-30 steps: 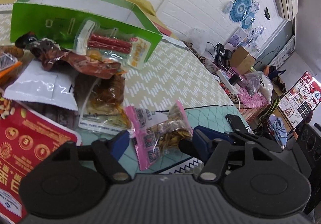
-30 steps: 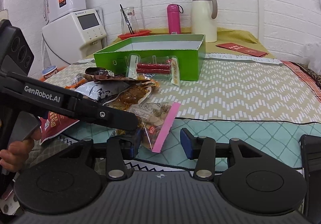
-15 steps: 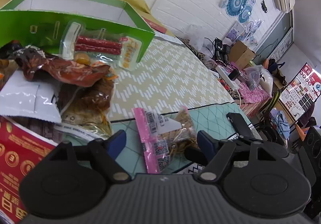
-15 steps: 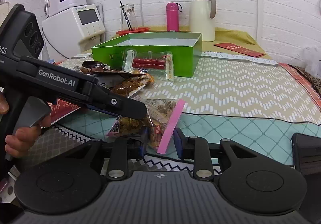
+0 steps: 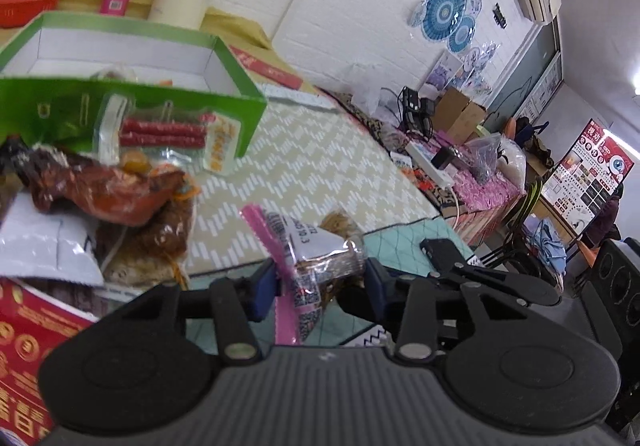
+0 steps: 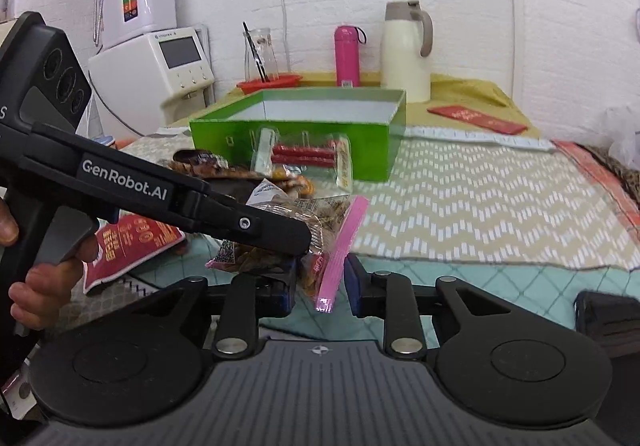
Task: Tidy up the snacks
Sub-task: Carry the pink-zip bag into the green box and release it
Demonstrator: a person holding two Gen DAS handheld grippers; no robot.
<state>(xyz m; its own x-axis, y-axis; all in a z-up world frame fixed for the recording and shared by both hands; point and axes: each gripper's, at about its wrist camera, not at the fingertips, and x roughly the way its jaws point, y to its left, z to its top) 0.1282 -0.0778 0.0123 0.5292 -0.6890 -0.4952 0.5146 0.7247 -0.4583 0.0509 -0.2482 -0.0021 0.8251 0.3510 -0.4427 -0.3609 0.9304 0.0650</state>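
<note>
I had both grippers closing on the clear snack bag (image 5: 320, 262), which sat lifted near the table's (image 6: 480, 198) front edge, its long axis running away from me and its pink seal strip (image 6: 340, 246) tilted upward. My left gripper (image 5: 320, 286) squeezed the bag across its width. My right gripper (image 6: 320, 282), angled slightly downward, straddled the strip's lower end; whether those pads pressed it, I couldn't tell.
</note>
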